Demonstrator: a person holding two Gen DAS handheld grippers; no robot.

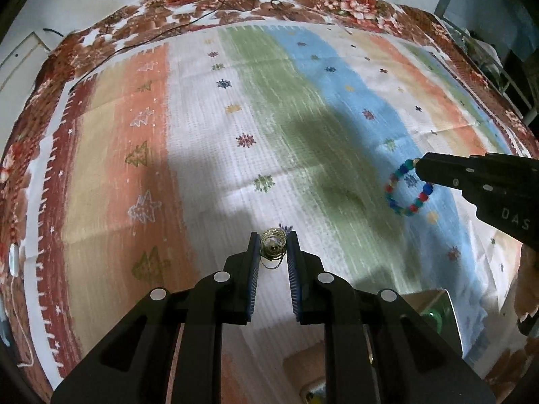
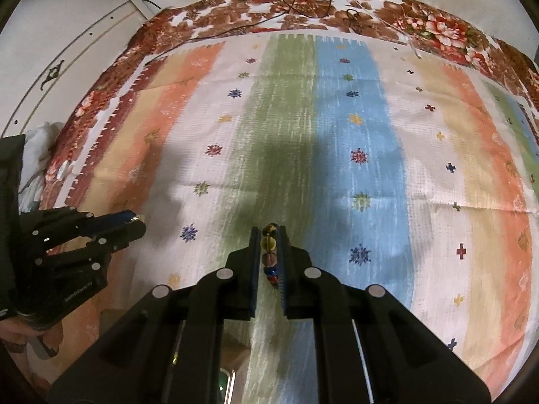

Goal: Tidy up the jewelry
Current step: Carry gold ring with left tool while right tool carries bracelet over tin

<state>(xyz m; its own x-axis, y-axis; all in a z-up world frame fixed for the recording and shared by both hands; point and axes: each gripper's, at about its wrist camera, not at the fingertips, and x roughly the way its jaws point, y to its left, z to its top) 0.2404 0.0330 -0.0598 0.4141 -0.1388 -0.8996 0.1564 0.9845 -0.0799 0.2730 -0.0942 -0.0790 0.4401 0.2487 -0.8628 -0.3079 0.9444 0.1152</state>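
Surface: a striped cloth (image 1: 276, 107) with small star and cross motifs covers the desk; a brown floral cloth (image 1: 209, 3) borders its far edge.
Around: thin dark cables (image 1: 188, 22) trail over the floral cloth; a box corner (image 1: 434, 306) with something green inside lies just beside the left gripper's right finger, partly hidden by it.
In the way: nothing lies on the striped cloth ahead of either gripper; only shadows fall there.
Count: two grippers, two pieces of jewelry in view.
Left gripper (image 1: 273, 247): fingers pinch a small gold wire coil (image 1: 273, 245), held above the white stripe of the striped cloth.
Coil direction: its round end faces the camera; its axis runs along the fingers.
Right gripper (image 2: 269, 252): fingers press together on a beaded bracelet (image 2: 270, 252).
Bracelet place: above the striped cloth's blue stripe, hanging as an open loop (image 1: 409, 190) below the fingertips.
Bracelet direction: seen edge-on from the right wrist, its long axis runs along the fingers.
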